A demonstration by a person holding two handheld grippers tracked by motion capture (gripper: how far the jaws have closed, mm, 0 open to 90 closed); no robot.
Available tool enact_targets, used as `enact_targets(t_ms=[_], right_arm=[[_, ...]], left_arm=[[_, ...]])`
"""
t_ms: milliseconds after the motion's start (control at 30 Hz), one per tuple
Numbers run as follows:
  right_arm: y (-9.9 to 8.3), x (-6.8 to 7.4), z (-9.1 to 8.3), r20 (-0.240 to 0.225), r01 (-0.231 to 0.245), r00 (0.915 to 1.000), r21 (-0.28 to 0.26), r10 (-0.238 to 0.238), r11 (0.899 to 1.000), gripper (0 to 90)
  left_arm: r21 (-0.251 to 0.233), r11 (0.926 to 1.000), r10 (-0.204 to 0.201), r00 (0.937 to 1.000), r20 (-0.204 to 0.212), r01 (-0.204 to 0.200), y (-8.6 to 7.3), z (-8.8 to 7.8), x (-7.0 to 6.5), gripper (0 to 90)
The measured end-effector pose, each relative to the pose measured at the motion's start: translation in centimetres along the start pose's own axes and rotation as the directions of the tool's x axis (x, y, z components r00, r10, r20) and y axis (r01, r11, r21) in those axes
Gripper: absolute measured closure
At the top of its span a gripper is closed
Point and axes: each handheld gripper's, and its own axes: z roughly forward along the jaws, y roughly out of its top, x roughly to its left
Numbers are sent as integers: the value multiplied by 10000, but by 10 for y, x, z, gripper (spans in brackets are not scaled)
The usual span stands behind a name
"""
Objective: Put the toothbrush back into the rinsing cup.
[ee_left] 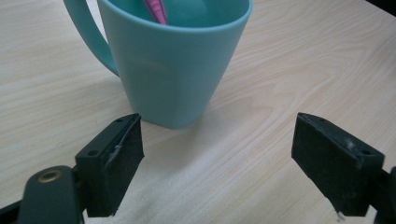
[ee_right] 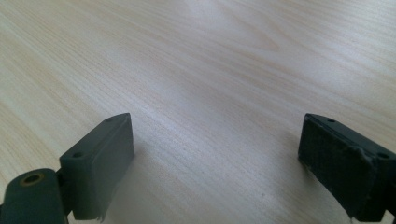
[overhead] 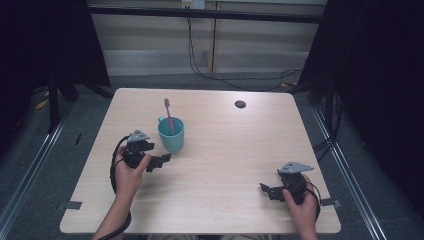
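Note:
A teal mug (overhead: pixel 171 134) stands on the wooden table (overhead: pixel 225 150), left of centre, with a pink toothbrush (overhead: pixel 168 114) leaning upright inside it. In the left gripper view the mug (ee_left: pixel 175 60) rises close ahead, its handle to the left, the toothbrush (ee_left: pixel 156 10) showing at its rim. My left gripper (overhead: pixel 165 160) sits just below and left of the mug, low over the table, open (ee_left: pixel 217 161) with nothing between its jaws. Near the table's front right edge my right gripper (overhead: pixel 263 189) rests open (ee_right: pixel 217 163) over bare wood.
A dark round cable hole (overhead: pixel 240 104) lies at the table's far side, right of centre. Black cables hang behind the table. Dark curtains and stands flank both sides.

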Motion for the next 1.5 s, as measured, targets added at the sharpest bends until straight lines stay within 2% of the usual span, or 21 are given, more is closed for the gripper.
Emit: enact_targets(t_ms=[267,667,900,1067,1500], right_arm=[[0,0,0,-1,-3,10000,1,3,10000,102],[0,0,0,-1,-4,10000,2,4,10000,102],[0,0,0,0,-1,10000,2,1,10000,101],[0,0,0,-1,-2,10000,0,2,10000,101],[0,0,0,0,0,10000,0,0,10000,101]], left_arm=[[121,9999,-26,9999,107,24,-11,2,2,167],[312,9995,-28,10000,9,27,-27,3,6,169],[509,9986,160,9998,-94,-155,-36,2,8,169],[606,9981,156,9997,-203,-143,-42,2,10,170],[733,9954,651,9972,-361,-624,-51,4,9,175]])
